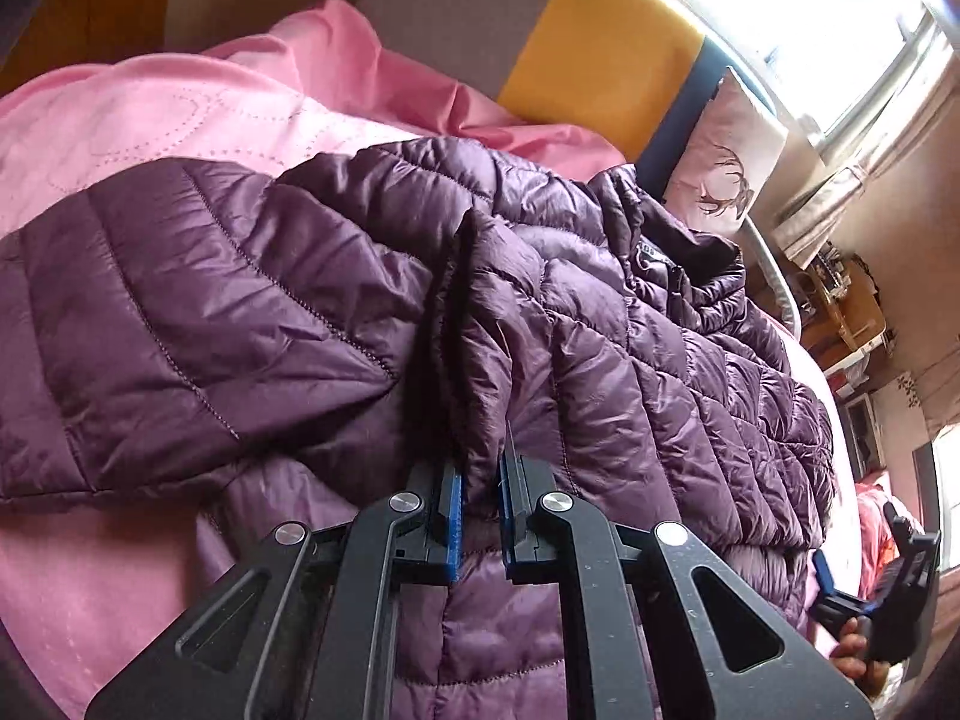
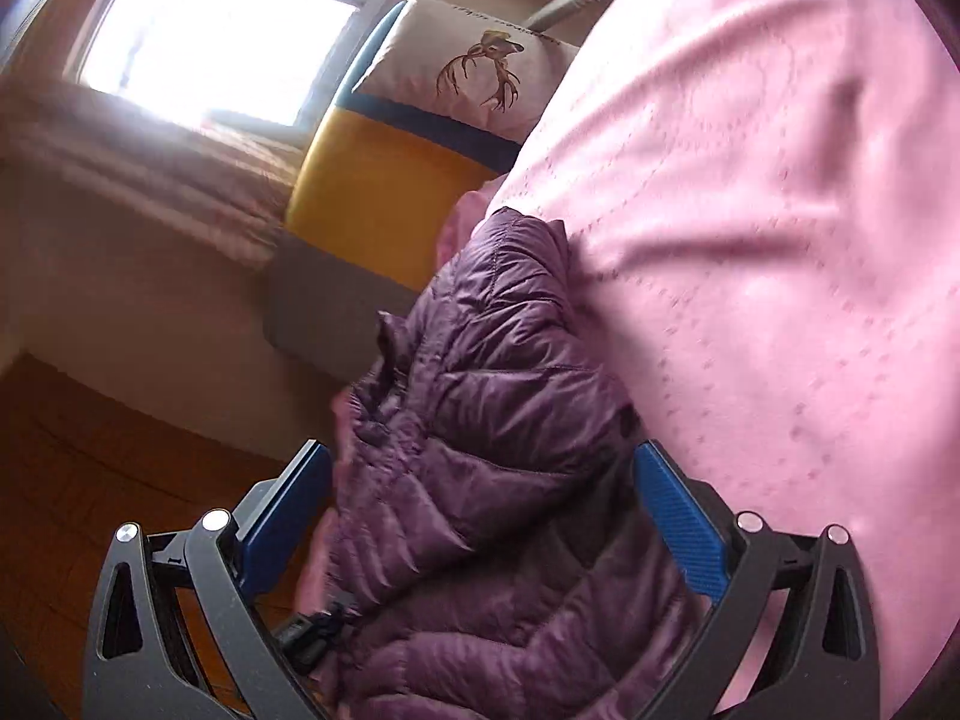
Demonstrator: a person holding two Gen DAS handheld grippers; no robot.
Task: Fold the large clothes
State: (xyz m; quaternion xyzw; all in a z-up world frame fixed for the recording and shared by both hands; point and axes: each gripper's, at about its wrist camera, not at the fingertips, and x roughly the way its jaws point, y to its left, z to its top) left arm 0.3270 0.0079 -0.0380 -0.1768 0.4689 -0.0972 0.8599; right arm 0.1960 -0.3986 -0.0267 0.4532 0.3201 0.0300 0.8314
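Note:
A purple quilted puffer jacket (image 1: 600,330) lies spread on a bed with a pink quilt (image 1: 150,120). My left gripper (image 1: 480,480) is shut on a raised fold of the jacket near its middle, the blue pads (image 1: 454,516) pinching the fabric. One sleeve lies folded across to the left. In the right wrist view my right gripper (image 2: 480,480) is open, its blue pads (image 2: 672,516) wide apart on either side of a bunched part of the jacket (image 2: 492,420) at the bed's edge. The right gripper also shows in the left wrist view (image 1: 870,588) at the jacket's far edge.
A pillow with a deer print (image 1: 720,168) and a yellow and blue headboard cushion (image 1: 600,54) stand at the bed's head. A bright window (image 2: 210,30) is behind. Wooden floor (image 2: 90,450) lies below the bed's edge. Cluttered shelves (image 1: 852,312) stand to the right.

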